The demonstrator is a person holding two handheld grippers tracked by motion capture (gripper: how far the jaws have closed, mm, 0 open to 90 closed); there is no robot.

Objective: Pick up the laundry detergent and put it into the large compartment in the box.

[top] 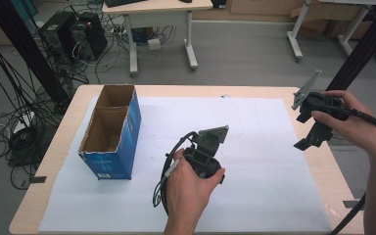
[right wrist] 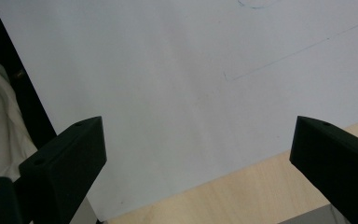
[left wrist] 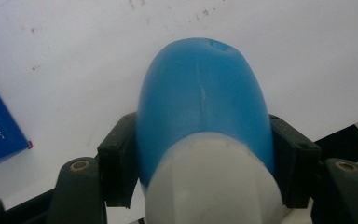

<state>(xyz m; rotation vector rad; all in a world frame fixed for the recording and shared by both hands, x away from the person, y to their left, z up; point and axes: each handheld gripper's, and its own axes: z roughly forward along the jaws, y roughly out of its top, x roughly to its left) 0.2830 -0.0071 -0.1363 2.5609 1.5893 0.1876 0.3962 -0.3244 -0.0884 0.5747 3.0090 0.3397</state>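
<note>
Left gripper (left wrist: 200,154): jaws clamped on a blue-and-white plastic bottle (left wrist: 203,112), one black pad flat against each flank. In the left gripper view the white part sits nearest the camera and the rounded blue end, with a small dimple, points away. Long axis runs straight out along the jaws, so the grip crosses the bottle's width.

In the high view the left gripper (top: 206,155) is low over the white paper sheet (top: 254,147), near the middle of the table (top: 58,147) towards its front edge, hand wrapped over the body; the bottle itself is hidden beneath it there.

Blue cardboard box (top: 111,132): stands open-topped near the table's left edge, two compartments, both looking empty. It lies to the left of the loaded jaws and near them; a blue corner of it shows at the left edge of the left gripper view.

Right gripper (top: 313,137): held above the table's right edge, well apart from bottle and box. Jaws stand wide apart with nothing between them, paper and bare wood below.

Judgement: the left hand is far nearer the box. Any drop-in calls for a lift and a carry leftward over the rim.
</note>
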